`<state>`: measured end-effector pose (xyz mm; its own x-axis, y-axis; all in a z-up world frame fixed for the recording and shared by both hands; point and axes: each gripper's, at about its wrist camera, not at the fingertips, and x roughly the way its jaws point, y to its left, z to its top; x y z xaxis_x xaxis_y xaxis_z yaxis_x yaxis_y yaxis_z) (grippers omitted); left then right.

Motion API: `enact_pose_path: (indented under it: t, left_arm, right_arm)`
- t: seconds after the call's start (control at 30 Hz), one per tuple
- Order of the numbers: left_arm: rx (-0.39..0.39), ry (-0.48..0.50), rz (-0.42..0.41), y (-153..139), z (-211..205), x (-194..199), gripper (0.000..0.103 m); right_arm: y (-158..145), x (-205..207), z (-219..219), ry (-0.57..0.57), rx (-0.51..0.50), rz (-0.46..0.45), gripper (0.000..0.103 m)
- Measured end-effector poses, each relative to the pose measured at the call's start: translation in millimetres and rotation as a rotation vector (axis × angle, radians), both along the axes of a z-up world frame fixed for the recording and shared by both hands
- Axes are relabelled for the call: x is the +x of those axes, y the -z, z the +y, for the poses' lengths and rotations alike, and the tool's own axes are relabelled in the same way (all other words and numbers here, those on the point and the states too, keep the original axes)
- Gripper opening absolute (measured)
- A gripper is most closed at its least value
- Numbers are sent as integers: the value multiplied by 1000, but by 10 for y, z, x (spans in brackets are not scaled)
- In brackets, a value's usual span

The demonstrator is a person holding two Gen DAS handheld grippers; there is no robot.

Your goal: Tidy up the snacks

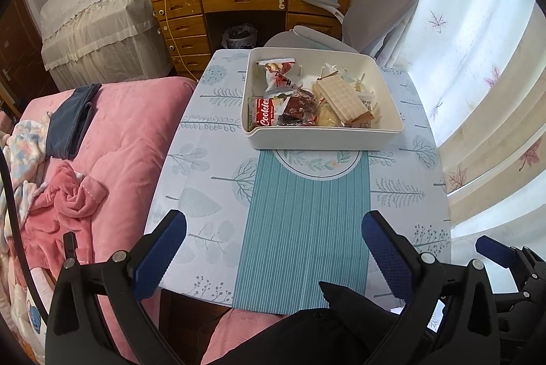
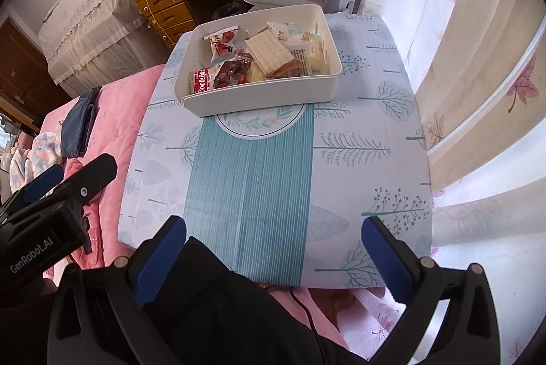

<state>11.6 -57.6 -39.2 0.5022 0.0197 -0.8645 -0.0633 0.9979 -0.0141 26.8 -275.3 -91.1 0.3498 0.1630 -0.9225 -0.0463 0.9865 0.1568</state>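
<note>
A white bin (image 1: 317,141) (image 2: 262,97) stands at the far end of the small table and holds several snack packs. Among them are a red Cookies pack (image 1: 267,116) (image 2: 201,82), a white-and-red pouch (image 1: 278,73) (image 2: 223,46), a dark red wrapper (image 1: 300,109) (image 2: 232,71) and a cream wafer block (image 1: 339,97) (image 2: 269,53). My left gripper (image 1: 274,221) is open above the table's near edge, nothing between its fingers. My right gripper (image 2: 274,227) is open too, also at the near edge, well short of the bin.
The table wears a tree-print cloth (image 1: 402,194) with a teal striped runner (image 1: 307,228). A pink bed (image 1: 119,133) lies left, curtains (image 1: 477,75) right, a wooden desk (image 1: 249,0) and grey chair (image 1: 385,6) behind. A dark sleeve (image 2: 211,290) sits under the right gripper.
</note>
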Motion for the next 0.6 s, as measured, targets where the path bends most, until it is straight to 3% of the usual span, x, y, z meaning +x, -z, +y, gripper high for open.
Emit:
enact_pose_path:
  t: [0.6]
  left_arm:
    - [-4, 8, -9, 5, -55, 53, 102]
  right_arm:
    - [50, 88, -5, -22, -11, 32, 103]
